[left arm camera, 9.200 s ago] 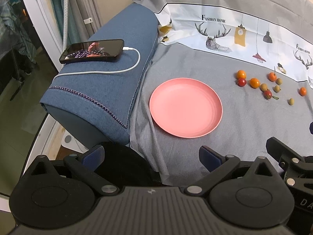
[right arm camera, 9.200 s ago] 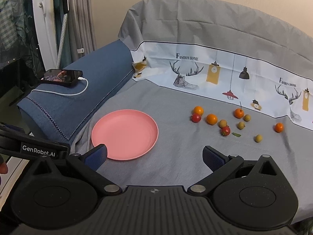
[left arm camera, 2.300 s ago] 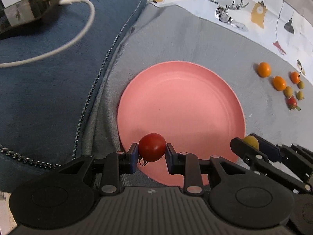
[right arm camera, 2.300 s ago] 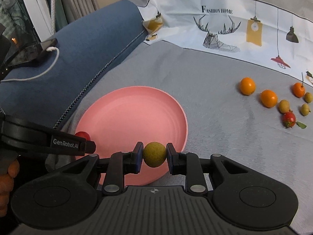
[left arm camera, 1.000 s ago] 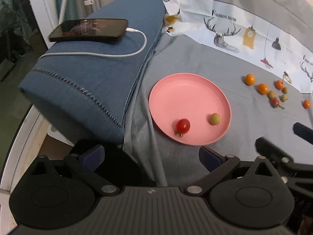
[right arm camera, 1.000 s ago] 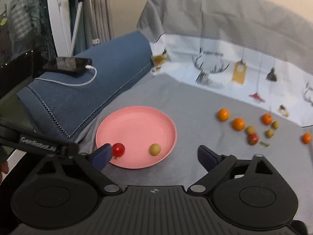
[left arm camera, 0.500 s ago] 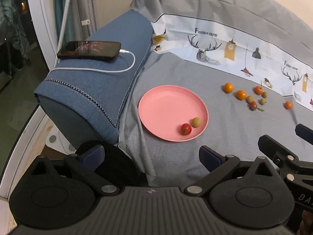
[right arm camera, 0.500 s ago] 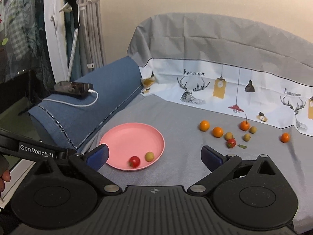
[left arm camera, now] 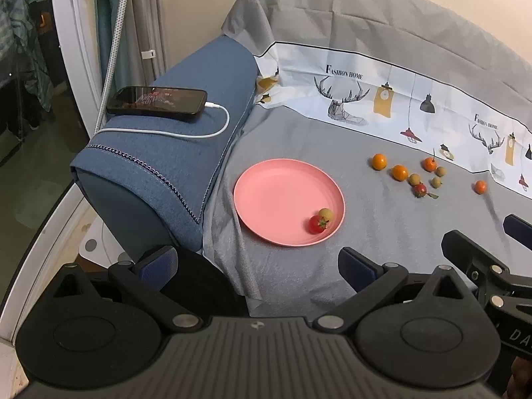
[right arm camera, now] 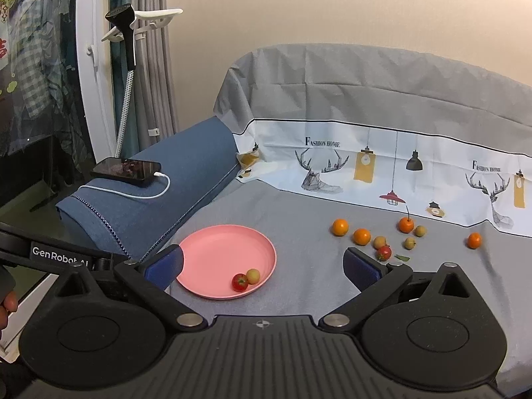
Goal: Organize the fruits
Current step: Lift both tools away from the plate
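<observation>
Grey printed cloth (right arm camera: 299, 219) covers the sofa seat and back, with a cream wall behind. Nearest the cameras, the left gripper (left arm camera: 256, 266) has its blue-padded jaws spread wide with nothing between them, and the right gripper (right arm camera: 262, 267) likewise stands wide apart and empty. Just beyond the tongs lies the round pink plastic plate (left arm camera: 272, 193), holding a red cherry tomato (left arm camera: 316, 224) touching a small yellow-green round fruit (left arm camera: 326, 213) at the plate's near right edge. Farther right on the cloth sits the loose cluster of small orange, green and red fruits (right arm camera: 379, 236), well apart from the plate, with one lone orange fruit (right arm camera: 473, 240) further right. To the left, a black smartphone (left arm camera: 156, 100) with a white charging cable (left arm camera: 186, 133) rests on the blue fabric armrest (left arm camera: 159, 163).

The left wrist view shows the right gripper's dark arms at its right edge. Only the right wrist view shows a white hanger stand (right arm camera: 133, 30) by the grey curtain, the left gripper's labelled body and a fingertip (right arm camera: 8, 306) at the left edge.
</observation>
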